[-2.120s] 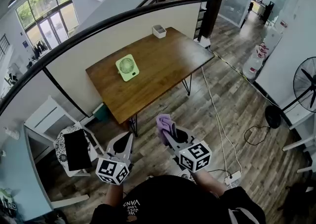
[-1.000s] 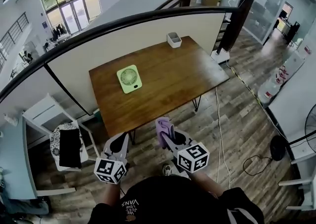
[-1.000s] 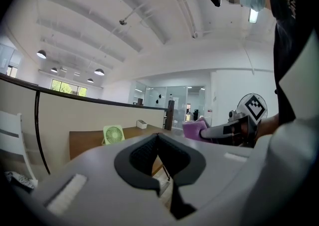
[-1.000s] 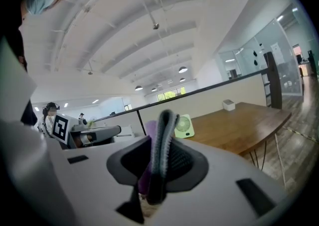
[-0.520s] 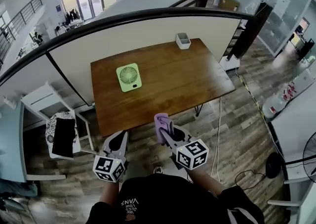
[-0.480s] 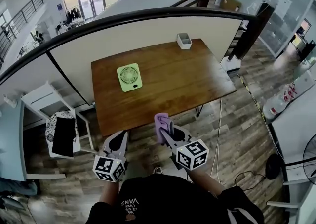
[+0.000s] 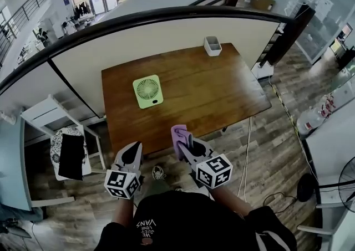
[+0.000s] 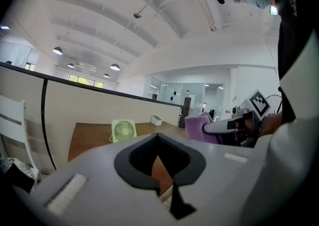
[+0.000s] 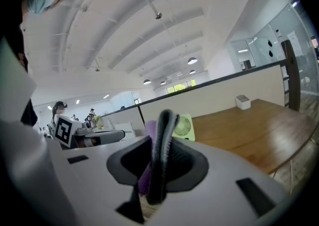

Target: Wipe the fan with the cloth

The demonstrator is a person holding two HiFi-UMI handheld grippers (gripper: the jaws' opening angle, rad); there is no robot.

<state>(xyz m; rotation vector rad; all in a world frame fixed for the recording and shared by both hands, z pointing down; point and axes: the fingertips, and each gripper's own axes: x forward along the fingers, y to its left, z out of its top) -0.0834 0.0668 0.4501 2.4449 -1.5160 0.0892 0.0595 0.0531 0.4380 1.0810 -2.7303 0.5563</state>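
A small light-green fan [image 7: 147, 91] stands on the brown wooden table [image 7: 222, 95], toward its left side. It also shows ahead in the left gripper view as the fan [image 8: 123, 130] and in the right gripper view as the fan [image 9: 184, 126]. My right gripper [image 7: 182, 139] is shut on a purple cloth [image 7: 178, 133], held just at the table's near edge. The cloth [image 9: 145, 176] bulges between the jaws. My left gripper [image 7: 133, 152] is shut with nothing in it, lower left of the table's near edge. Both are well short of the fan.
A small white box [image 7: 212, 45] sits at the table's far right corner. A cream partition with a black rail [image 7: 83, 56] runs behind the table. A white chair [image 7: 65, 150] with a dark item stands at left. Cables [image 7: 247, 144] lie on the floor at right.
The table and fan have come nearer in the head view. Both grippers have moved forward to the table's near edge, the cloth still in the right one.
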